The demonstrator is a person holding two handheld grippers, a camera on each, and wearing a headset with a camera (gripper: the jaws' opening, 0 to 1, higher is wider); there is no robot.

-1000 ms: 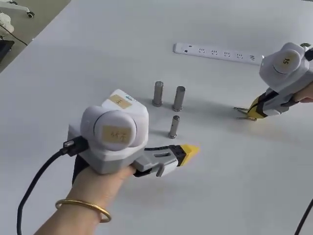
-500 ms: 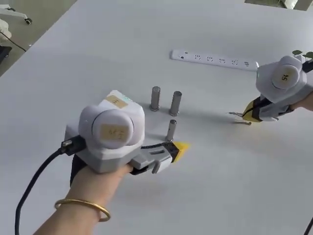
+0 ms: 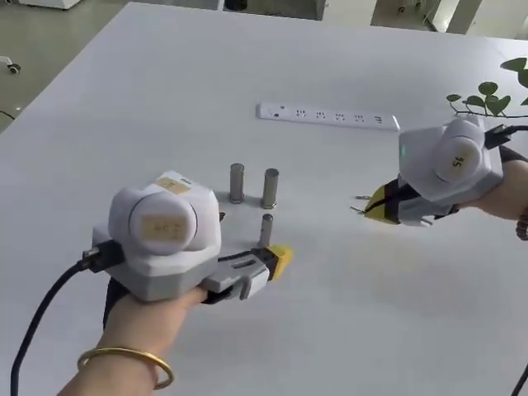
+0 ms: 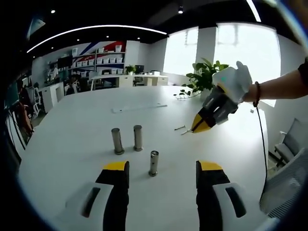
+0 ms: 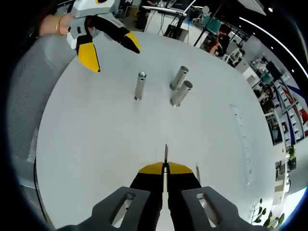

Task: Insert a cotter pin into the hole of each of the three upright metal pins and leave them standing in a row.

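— Holding your right gripper point(image 5: 165, 169) off to the side like that, what have you got in it?
— Your jaws are pressed fully together on a cotter point(image 5: 165, 153). Its thin shaft pokes straight out past the tips, aimed toward the pins point(image 3: 271, 188). I'd judge you are standing off so you can line it up with a cross-hole before going in.

— And your left gripper point(image 4: 162, 167)?
— Its jaws are spread wide with nothing between them. The front pin point(image 4: 153, 162) stands just ahead, between the lines of the two jaws. You look set to close on it and steady it while the cotter goes through.

— Where do the pins stand?
— All three are upright near the middle of the table point(image 3: 396, 313). Two are side by side at the back and the third is alone in front, so it's a triangle, not a row. The holes are too small for me to make out. None looks fitted yet, so you are probably at the start.

— What about the surface and the room?
— The tabletop is plain white and smooth, so a narrow pin could tip or skid if you push it unheld. A power strip point(image 3: 328, 115) lies beyond the pins, well apart from them. A plant point(image 3: 490, 87) sits at the far right edge. What looks like a spare cotter point(image 5: 197, 172) lies just beside your right tips. Around you is an open office with shelves, desks and big windows.
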